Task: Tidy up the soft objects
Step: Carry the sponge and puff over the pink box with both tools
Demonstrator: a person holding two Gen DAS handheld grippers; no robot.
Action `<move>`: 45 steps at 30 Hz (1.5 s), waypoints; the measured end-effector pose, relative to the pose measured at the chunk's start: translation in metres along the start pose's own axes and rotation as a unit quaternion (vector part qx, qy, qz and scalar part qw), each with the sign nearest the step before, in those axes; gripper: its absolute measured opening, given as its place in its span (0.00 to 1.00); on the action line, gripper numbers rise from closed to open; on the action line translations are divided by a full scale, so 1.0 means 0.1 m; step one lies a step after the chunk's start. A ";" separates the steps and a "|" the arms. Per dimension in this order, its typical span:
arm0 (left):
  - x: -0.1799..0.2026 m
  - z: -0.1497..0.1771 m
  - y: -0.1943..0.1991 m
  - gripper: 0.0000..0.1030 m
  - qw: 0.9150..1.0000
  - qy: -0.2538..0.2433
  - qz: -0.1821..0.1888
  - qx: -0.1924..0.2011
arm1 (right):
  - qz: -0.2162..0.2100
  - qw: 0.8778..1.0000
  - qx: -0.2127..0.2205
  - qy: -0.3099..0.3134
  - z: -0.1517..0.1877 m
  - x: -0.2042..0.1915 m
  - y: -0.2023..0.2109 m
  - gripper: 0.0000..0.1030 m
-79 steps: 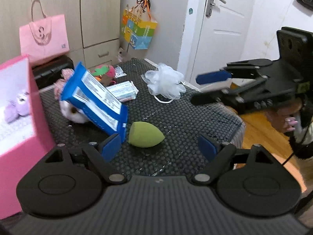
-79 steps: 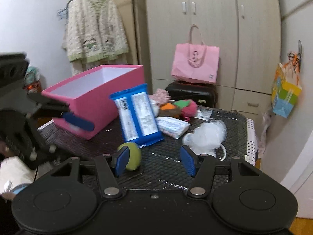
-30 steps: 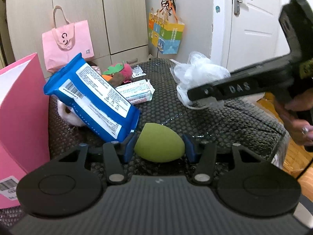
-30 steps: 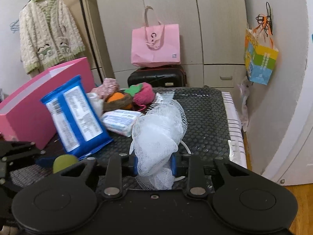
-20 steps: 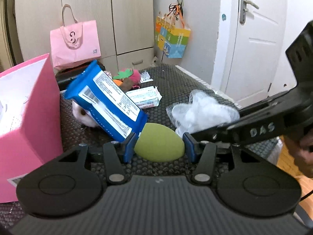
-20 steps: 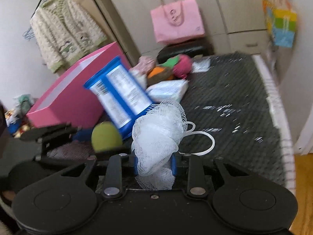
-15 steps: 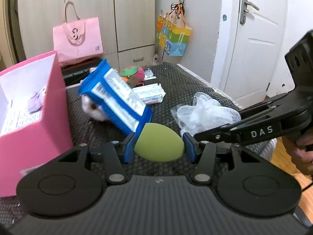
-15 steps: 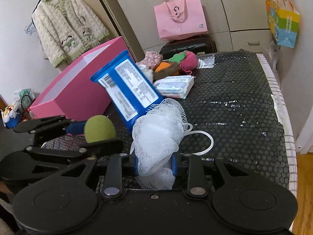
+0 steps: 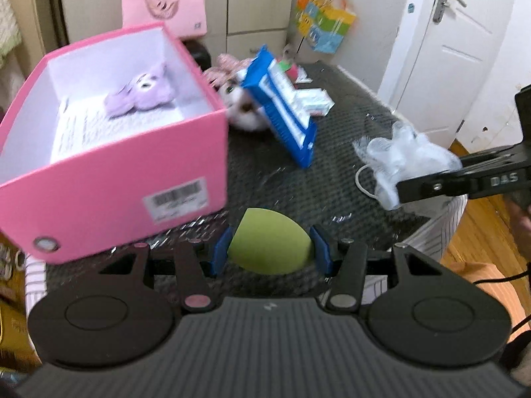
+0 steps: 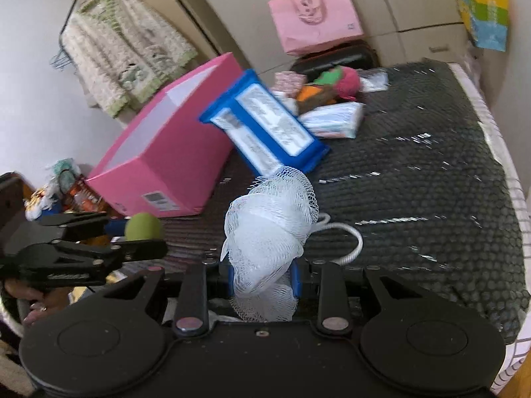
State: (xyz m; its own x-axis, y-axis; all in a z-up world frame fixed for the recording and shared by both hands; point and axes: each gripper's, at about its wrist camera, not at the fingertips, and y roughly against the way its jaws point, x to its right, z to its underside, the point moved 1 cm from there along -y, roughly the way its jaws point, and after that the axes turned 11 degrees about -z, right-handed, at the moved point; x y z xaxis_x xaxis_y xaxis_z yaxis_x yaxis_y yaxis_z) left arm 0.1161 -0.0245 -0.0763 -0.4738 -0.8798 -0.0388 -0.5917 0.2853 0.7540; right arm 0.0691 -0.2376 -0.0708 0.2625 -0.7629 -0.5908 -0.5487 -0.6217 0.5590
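Note:
My left gripper (image 9: 270, 253) is shut on a green egg-shaped sponge (image 9: 270, 242), held above the table's near edge, just in front of the open pink box (image 9: 132, 179). A purple plush toy (image 9: 141, 94) lies inside the box. My right gripper (image 10: 264, 277) is shut on a white mesh bath pouf (image 10: 270, 229), lifted above the black mat (image 10: 415, 172). The pouf (image 9: 405, 159) and right gripper also show at the right of the left wrist view. The green sponge (image 10: 142, 227) and left gripper show at the left of the right wrist view.
A blue wipes pack (image 9: 282, 112) leans on a white plush toy (image 9: 245, 116) beside the box. A small tissue pack (image 10: 335, 119), pink and orange soft toys (image 10: 332, 86) and a dark suitcase lie behind. A pink bag (image 9: 166, 6) and cabinets stand at the back.
Both grippers rose and pulled back to the left. The pink box now fills the left of the left wrist view, with its inside showing. Both holds are unchanged.

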 end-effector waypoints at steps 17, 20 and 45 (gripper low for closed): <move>-0.58 -0.03 0.65 0.49 0.999 0.015 0.038 -0.022 | -0.116 0.986 -0.113 0.051 -0.32 -0.91 -0.53 0.34; -0.70 -0.08 0.74 0.49 0.999 0.013 0.030 -0.006 | -0.125 0.983 -0.115 0.063 -0.40 -1.05 -0.60 0.34; -1.70 -1.33 0.26 0.50 0.991 0.099 -0.047 0.070 | -0.083 0.981 -0.048 0.166 -1.86 -1.40 -1.42 0.35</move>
State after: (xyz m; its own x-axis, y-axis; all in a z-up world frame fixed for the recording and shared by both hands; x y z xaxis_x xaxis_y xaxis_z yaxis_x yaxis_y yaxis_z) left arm 0.2676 0.0818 0.0368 -0.2820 -0.9588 0.0353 -0.7191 0.2356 0.6538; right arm 0.2574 -0.0757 0.0409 0.5951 -0.6561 -0.4640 -0.4036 -0.7433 0.5334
